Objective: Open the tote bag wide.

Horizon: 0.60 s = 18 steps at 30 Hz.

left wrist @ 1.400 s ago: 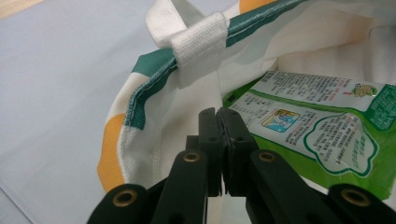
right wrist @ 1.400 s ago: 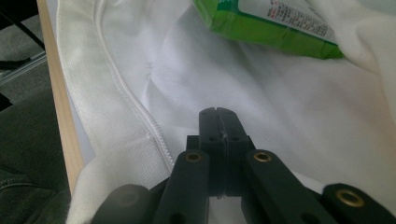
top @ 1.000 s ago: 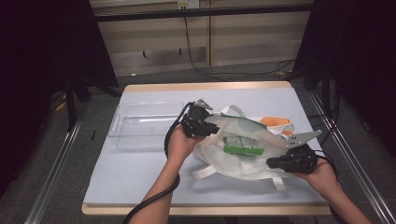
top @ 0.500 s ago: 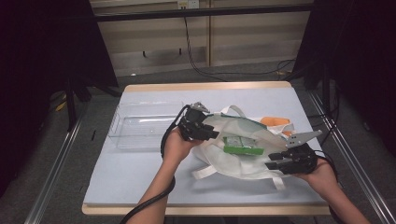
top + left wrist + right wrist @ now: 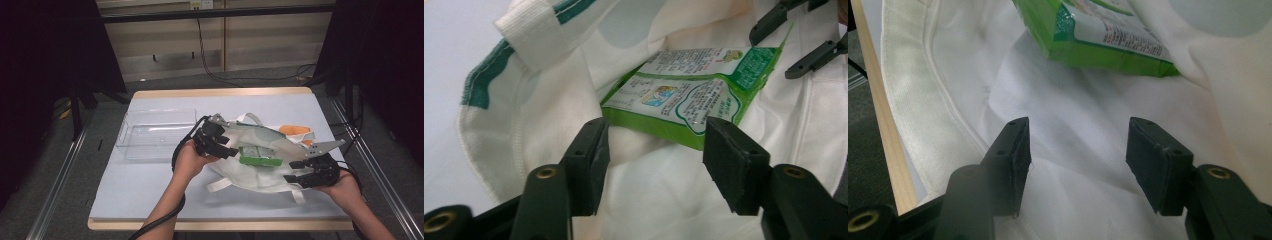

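Note:
A white cloth bag [image 5: 260,165] with green trim lies on the blue table top, and a green packet [image 5: 258,156] lies in its mouth. My left gripper [image 5: 231,150] is at the bag's left rim, open, and its jaws have just been opening. In the left gripper view its pads [image 5: 591,160] stand apart over the cloth [image 5: 549,105], with the packet [image 5: 684,107] just beyond. My right gripper [image 5: 299,172] is at the bag's front right, also open and just opening. Bare cloth [image 5: 1073,115] lies between its pads, and the packet [image 5: 1098,35] is farther off.
A clear plastic tray [image 5: 155,135] stands left of the bag. Something orange [image 5: 295,131] lies behind the bag at the right. The table's wooden front edge [image 5: 883,135] runs close to my right gripper. The bag's straps [image 5: 220,184] trail toward the front.
Both grippers' jaws have spread apart and let go of the bag's cloth. The bag's mouth has settled lower. The left gripper has shifted slightly; the right hand stayed put.

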Available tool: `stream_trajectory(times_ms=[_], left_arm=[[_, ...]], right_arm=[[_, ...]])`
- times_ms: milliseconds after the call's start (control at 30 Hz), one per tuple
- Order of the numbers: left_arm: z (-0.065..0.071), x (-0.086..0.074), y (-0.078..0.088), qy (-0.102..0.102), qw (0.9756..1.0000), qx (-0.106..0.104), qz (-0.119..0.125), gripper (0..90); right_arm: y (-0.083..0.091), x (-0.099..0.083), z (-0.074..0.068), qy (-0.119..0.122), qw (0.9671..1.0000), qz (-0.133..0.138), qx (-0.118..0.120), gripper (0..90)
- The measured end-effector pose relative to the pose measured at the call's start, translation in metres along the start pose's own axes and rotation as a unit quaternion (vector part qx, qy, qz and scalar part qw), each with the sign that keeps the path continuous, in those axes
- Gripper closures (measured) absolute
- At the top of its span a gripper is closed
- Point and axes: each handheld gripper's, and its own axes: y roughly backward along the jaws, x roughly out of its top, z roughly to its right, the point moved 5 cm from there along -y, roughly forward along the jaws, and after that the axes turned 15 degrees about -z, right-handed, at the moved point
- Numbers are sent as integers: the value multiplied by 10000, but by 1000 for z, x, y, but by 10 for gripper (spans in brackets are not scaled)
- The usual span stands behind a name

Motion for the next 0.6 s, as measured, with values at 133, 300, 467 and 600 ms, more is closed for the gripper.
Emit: stream_trajectory(times_ms=[133, 300, 467, 600], left_arm=[[6, 2, 2, -136, 9999, 29, -63, 372], [11, 5, 2, -239, 9997, 33, -77, 334], [14, 7, -2, -294, 9995, -10, -91, 288], [16, 10, -3, -282, 9996, -12, -86, 254]], right_arm=[[1, 2, -2, -1, 10000, 31, -18, 397], [3, 4, -3, 10, 10000, 31, -45, 371], [3, 4, -4, 11, 10000, 28, -88, 348], [4, 6, -4, -3, 10000, 65, -64, 334]])
